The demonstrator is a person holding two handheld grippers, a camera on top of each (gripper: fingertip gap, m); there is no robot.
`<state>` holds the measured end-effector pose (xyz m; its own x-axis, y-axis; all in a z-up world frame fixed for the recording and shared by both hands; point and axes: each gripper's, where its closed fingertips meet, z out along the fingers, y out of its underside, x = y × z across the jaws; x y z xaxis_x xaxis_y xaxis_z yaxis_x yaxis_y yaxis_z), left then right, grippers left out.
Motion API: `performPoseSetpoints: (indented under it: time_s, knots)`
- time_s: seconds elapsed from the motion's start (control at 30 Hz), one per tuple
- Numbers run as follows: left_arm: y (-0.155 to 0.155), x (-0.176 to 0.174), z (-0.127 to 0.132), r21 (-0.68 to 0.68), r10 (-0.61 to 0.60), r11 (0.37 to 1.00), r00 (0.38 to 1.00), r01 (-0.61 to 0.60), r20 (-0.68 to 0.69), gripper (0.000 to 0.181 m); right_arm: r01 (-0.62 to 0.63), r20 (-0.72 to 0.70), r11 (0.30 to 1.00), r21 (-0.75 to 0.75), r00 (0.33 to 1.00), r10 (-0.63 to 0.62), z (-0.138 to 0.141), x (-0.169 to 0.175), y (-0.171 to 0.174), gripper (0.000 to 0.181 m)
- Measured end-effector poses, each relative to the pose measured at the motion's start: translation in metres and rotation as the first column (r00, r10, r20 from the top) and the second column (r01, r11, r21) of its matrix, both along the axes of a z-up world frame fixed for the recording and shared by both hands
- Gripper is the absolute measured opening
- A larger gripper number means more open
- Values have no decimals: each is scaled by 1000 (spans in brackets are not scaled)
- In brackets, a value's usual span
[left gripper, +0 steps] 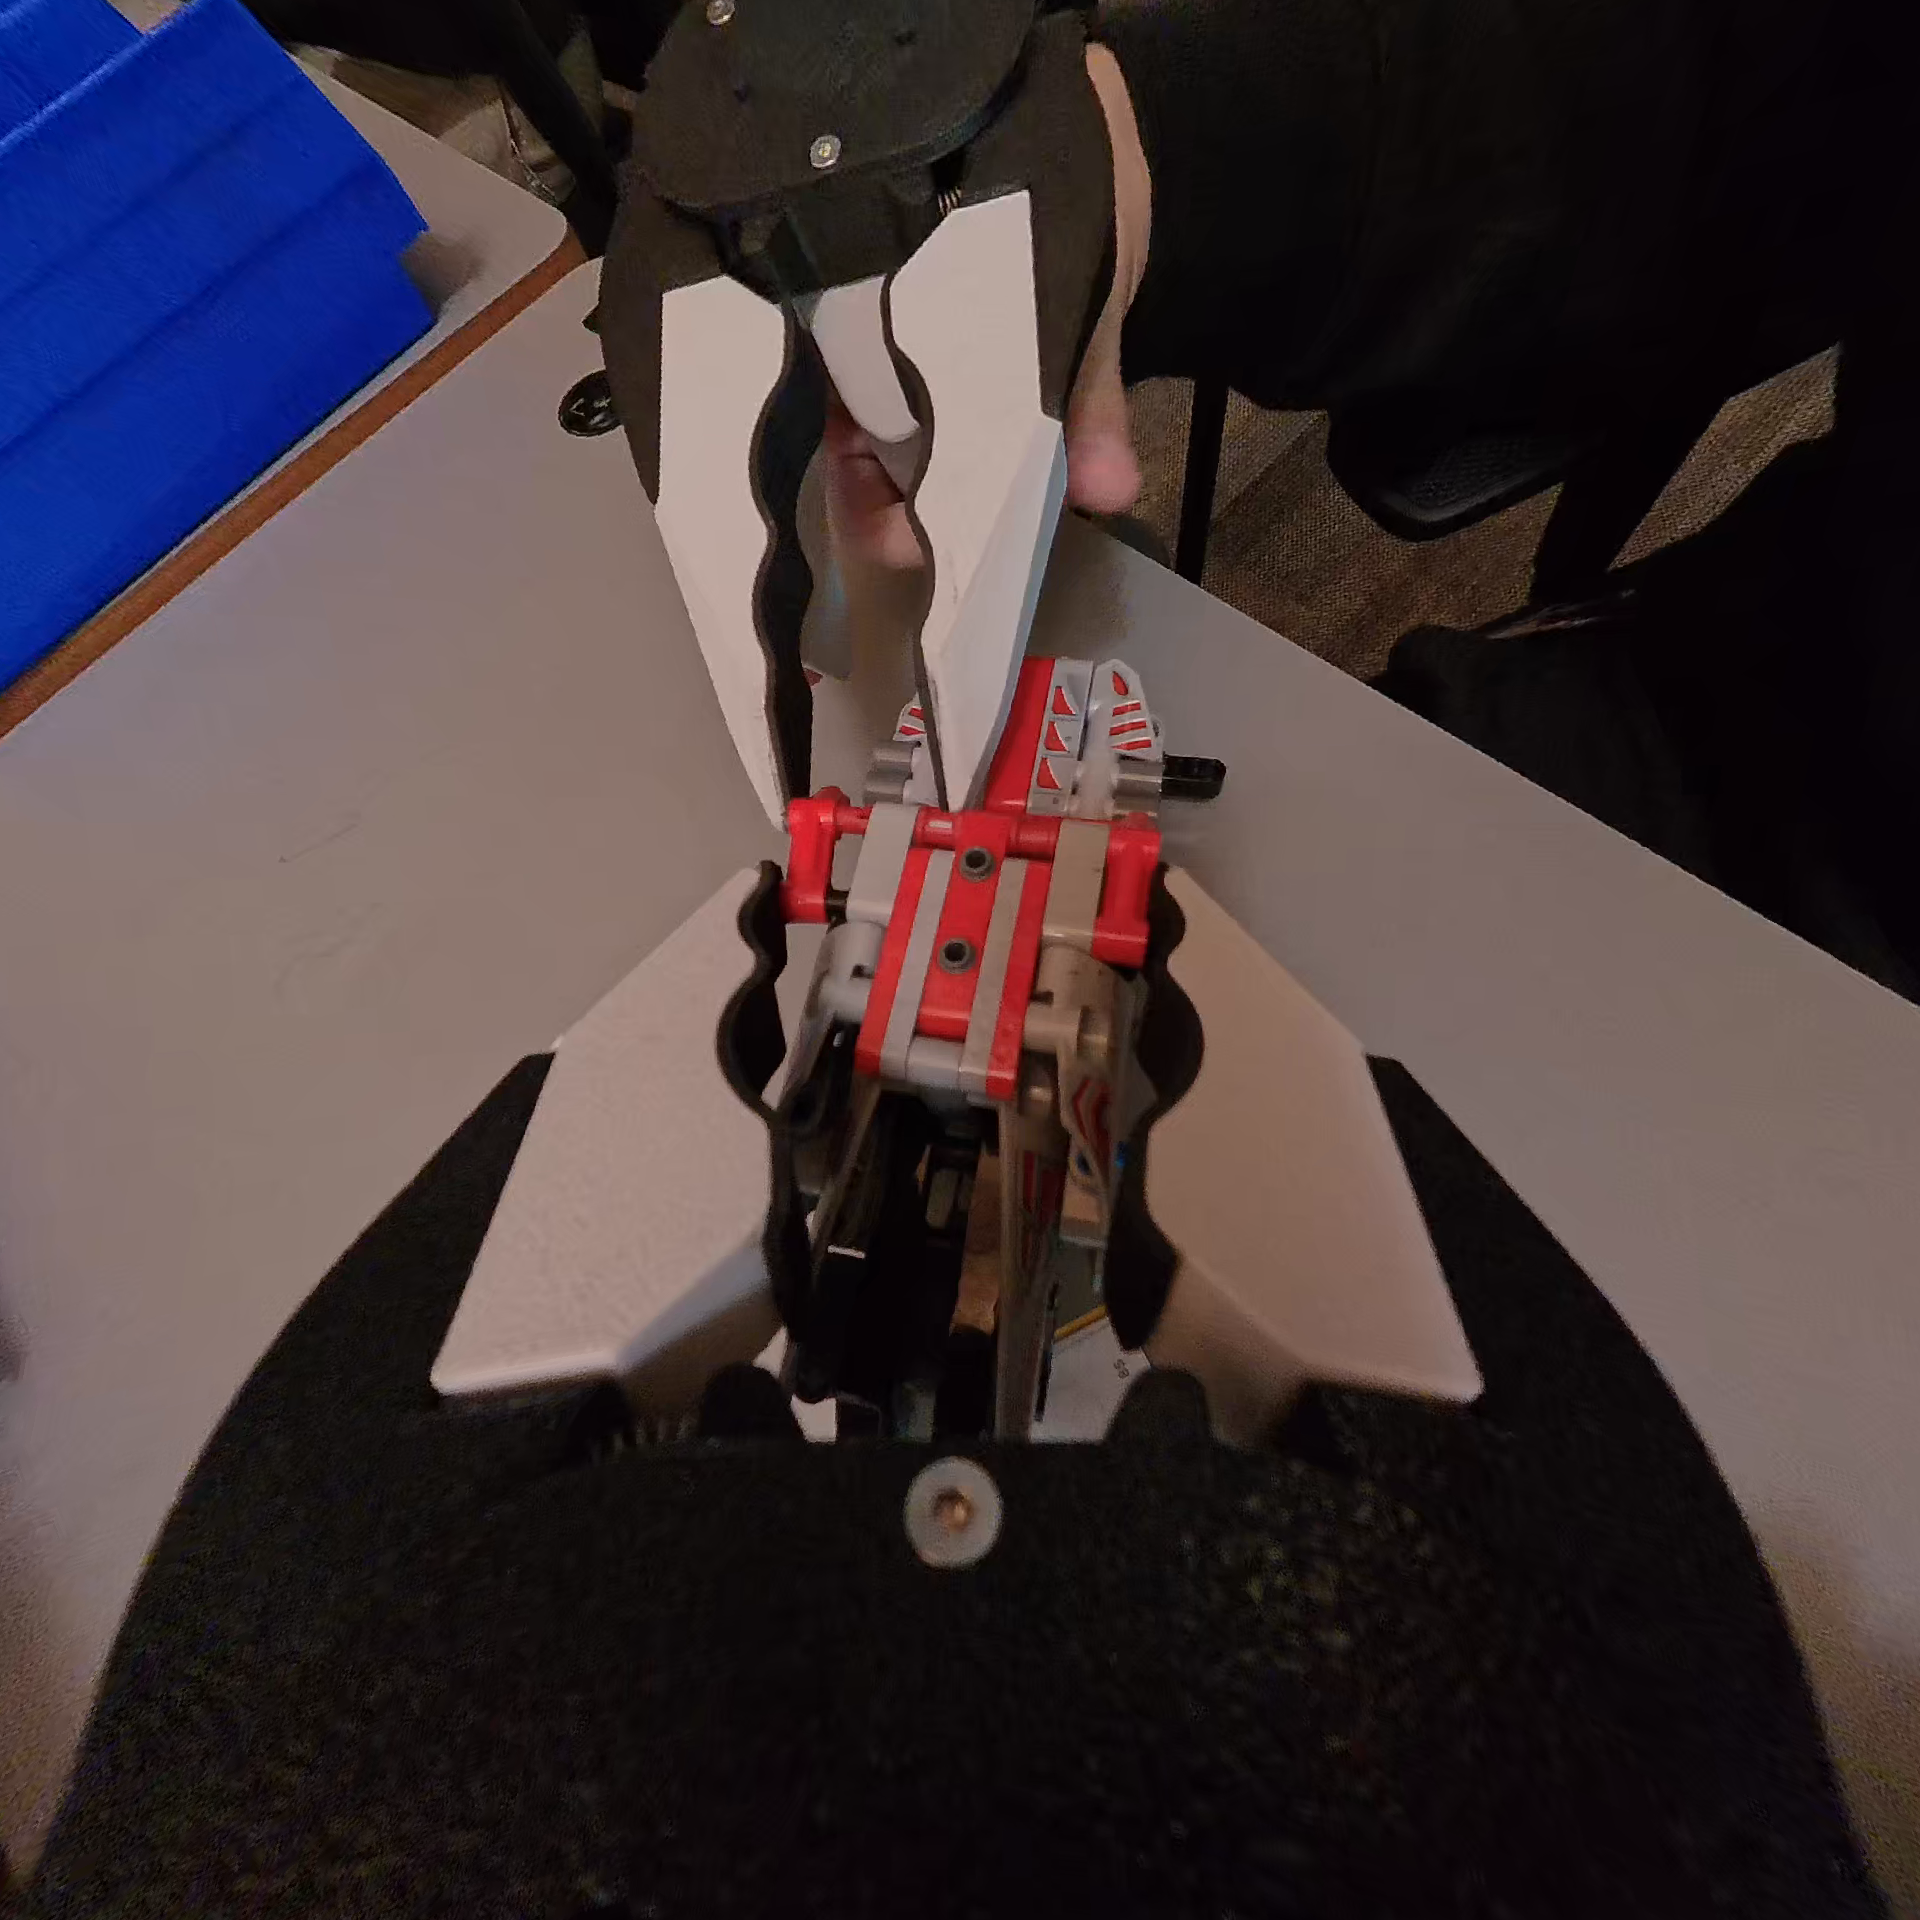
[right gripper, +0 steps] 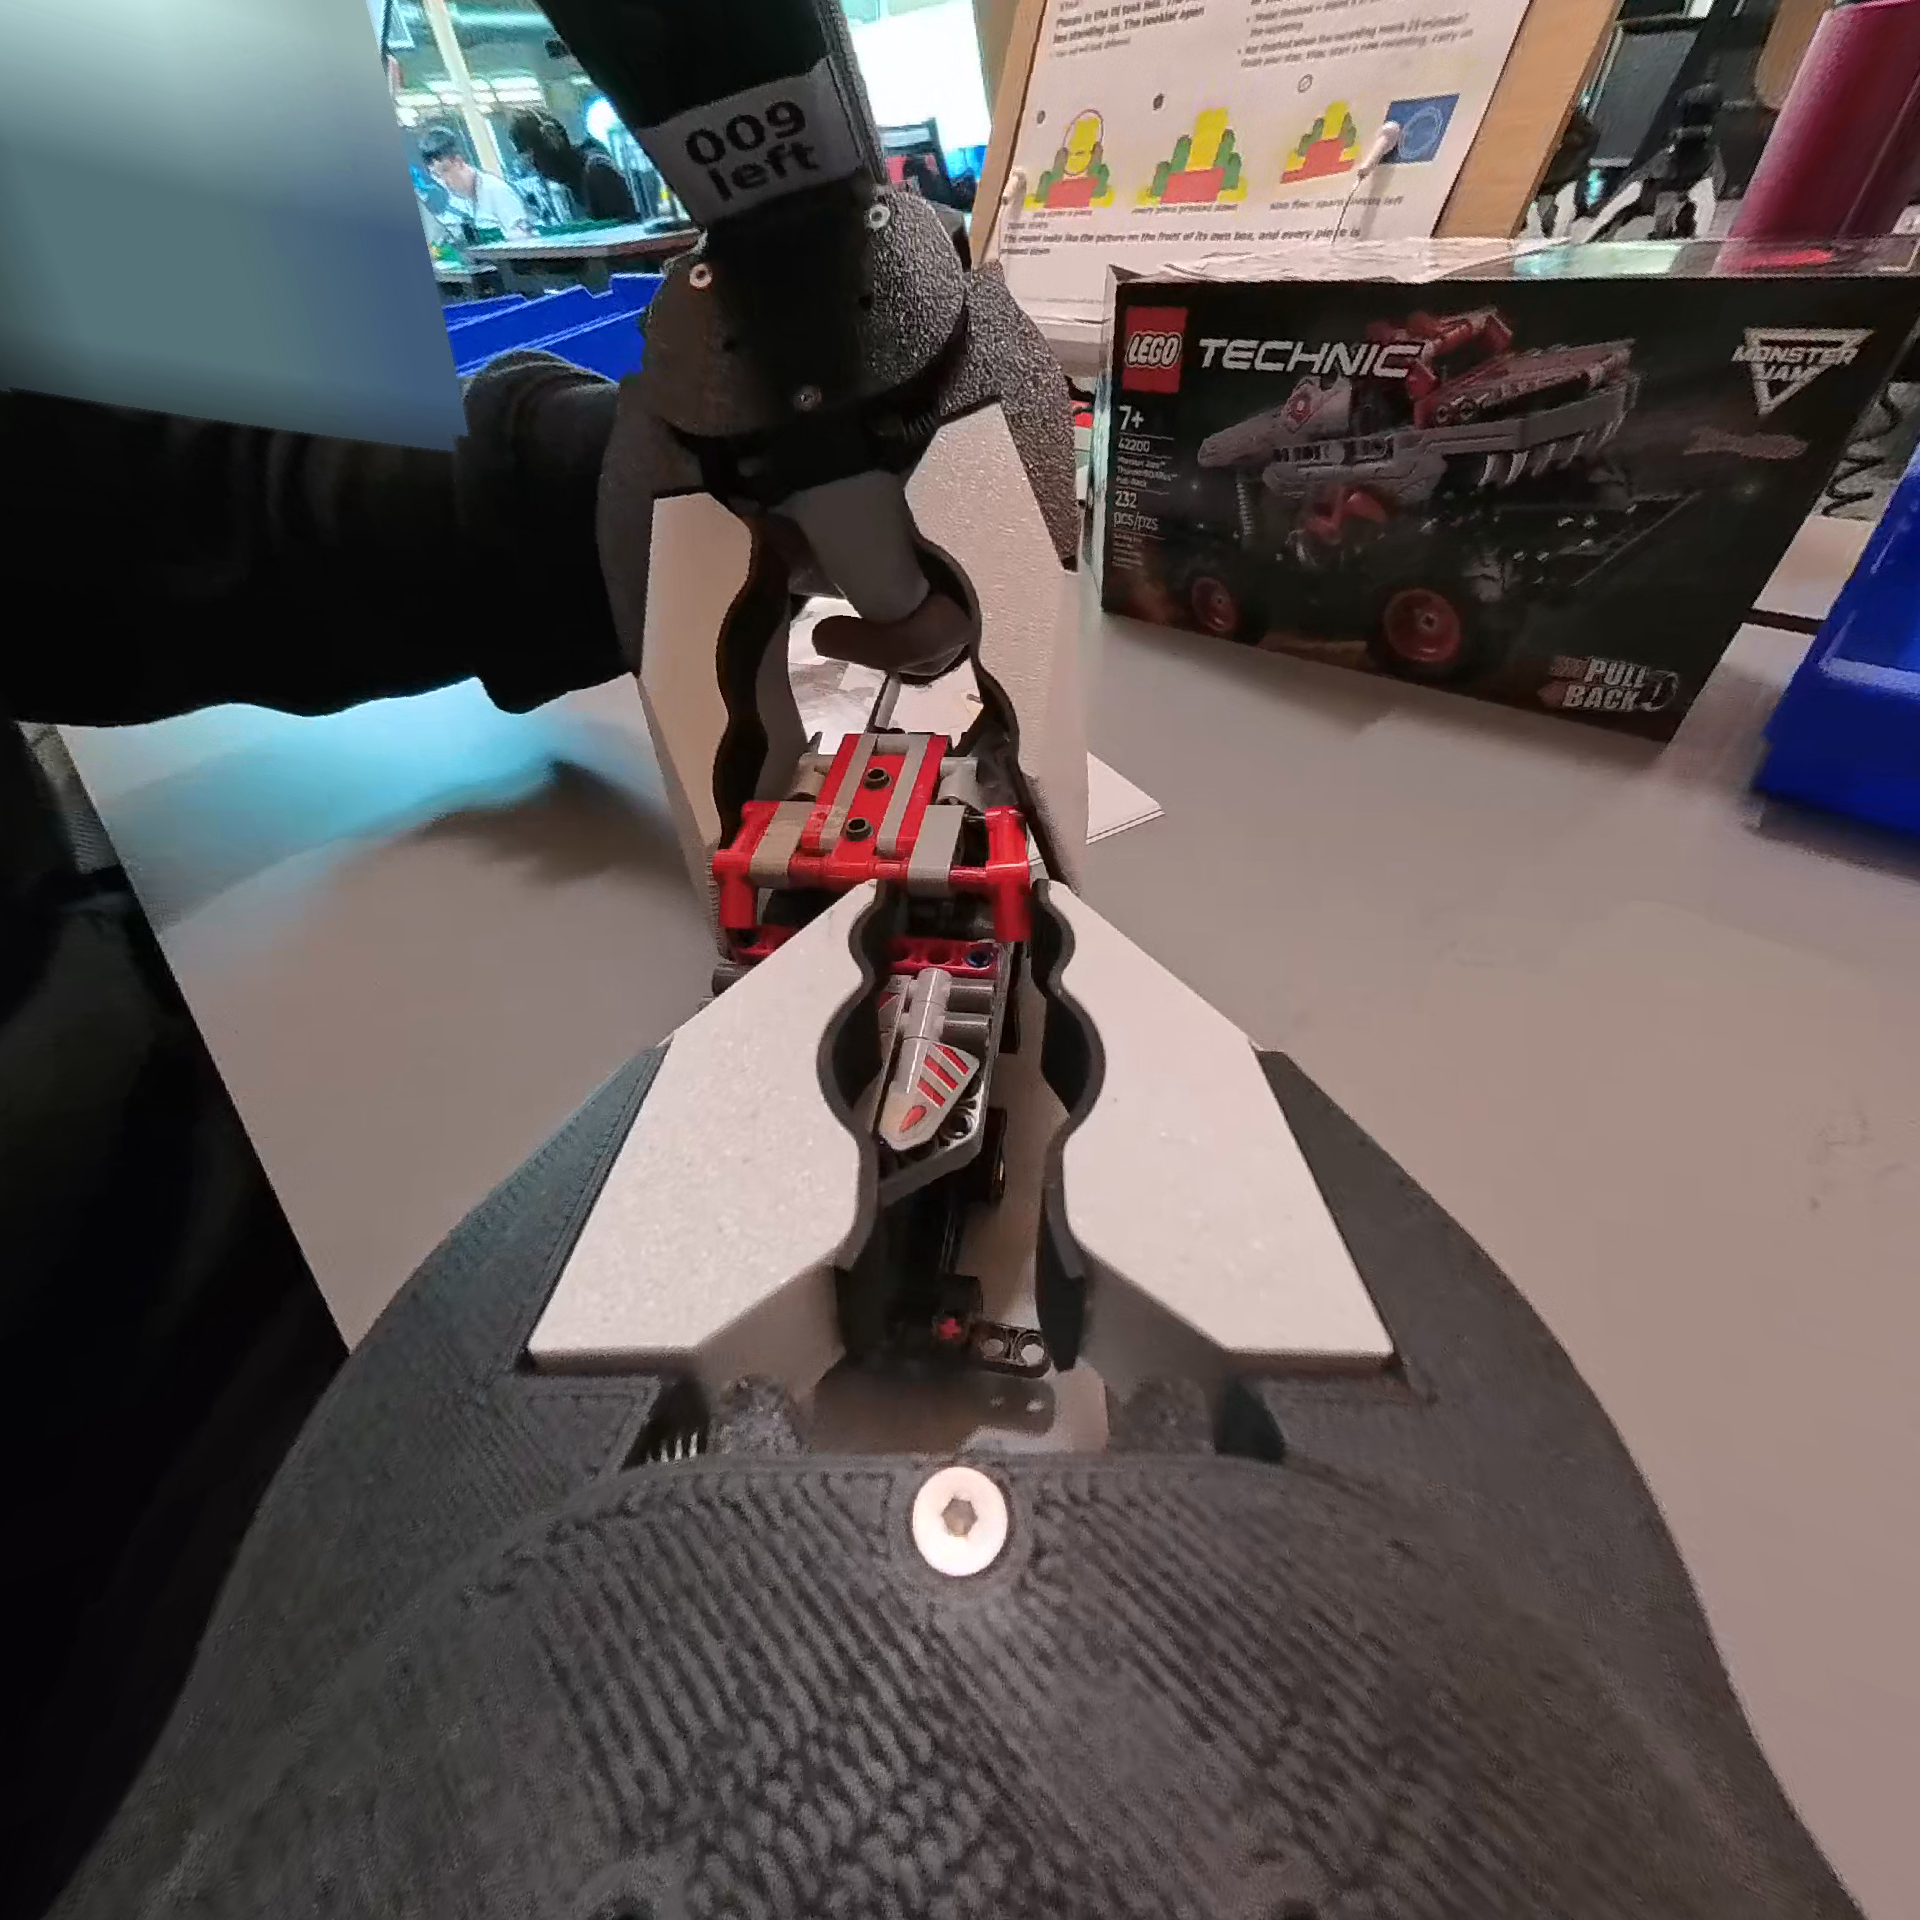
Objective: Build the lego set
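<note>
A red and grey lego model (left gripper: 956, 956) is held above the grey table (left gripper: 364, 831) between both grippers, which face each other. My left gripper (left gripper: 961, 883) is shut on the model's near end, its white fingers (left gripper: 644, 1122) pressing both sides. My right gripper (left gripper: 878, 805) comes in from the top and is shut on the model's far end. In the right wrist view the right gripper (right gripper: 956, 899) grips the model (right gripper: 862, 831) at a grey striped fin piece (right gripper: 925, 1081). The left gripper (right gripper: 888, 873) holds the opposite end from above.
The lego set box (right gripper: 1455, 468) stands at the back right, with an instruction board (right gripper: 1247, 125) behind it. Blue bins sit at the right (right gripper: 1849, 675) and the far left (left gripper: 156, 312). A person's dark sleeve (right gripper: 260, 561) reaches in. The table edge (left gripper: 1455, 727) is close. Both grippers' tips are close together, under 4 cm apart.
</note>
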<state>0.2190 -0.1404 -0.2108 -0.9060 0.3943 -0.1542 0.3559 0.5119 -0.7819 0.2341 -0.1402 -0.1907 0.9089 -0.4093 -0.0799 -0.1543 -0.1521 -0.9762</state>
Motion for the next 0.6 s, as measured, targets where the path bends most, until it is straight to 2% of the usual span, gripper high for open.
performPoseSetpoints:
  time_s: [0.1, 0.13, 0.17, 0.23, 0.3, 0.4, 0.43, 0.53, 0.6]
  knots:
    - [0, 0, 0, 0, 1, 1000, 1000, -1, -1, 67, 9, 23, 1000, -23, 1000, -8, 0, -1, 0, 25]
    - [0, 1, 0, 1, 6, 1000, 1000, -6, -3, 67, -54, 27, 998, -30, 998, 55, 0, -10, 3, 49]
    - [-1, 1, 0, 0, 6, 1000, 1000, -6, -3, 67, -87, 14, 996, -25, 996, 87, 1, -16, 6, 61]
    - [-1, 1, 0, 2, 8, 1000, 1000, -8, -4, 67, -56, 27, 996, -75, 998, 58, -4, -13, 5, 61]
    - [-1, 3, 0, 3, 18, 1000, 1000, -18, -6, 67, -54, 50, 987, -154, 997, 62, -11, -13, 10, 74]
    - [-1, 5, 0, -2, 36, 999, 999, -36, -1, 67, -20, 79, 975, -223, 996, 38, -14, -11, 13, 75]
    - [-1, 5, 0, -2, 35, 999, 999, -35, 1, 67, -8, 76, 974, -226, 997, 26, -13, -10, 13, 71]
    - [-1, 4, 0, 9, 34, 999, 999, -34, -1, 67, -33, 48, 985, -171, 998, 42, -7, -12, 14, 73]
    - [-1, 4, 0, 9, 31, 999, 1000, -31, 0, 67, -8, 39, 991, -132, 999, 13, -3, -8, 13, 69]
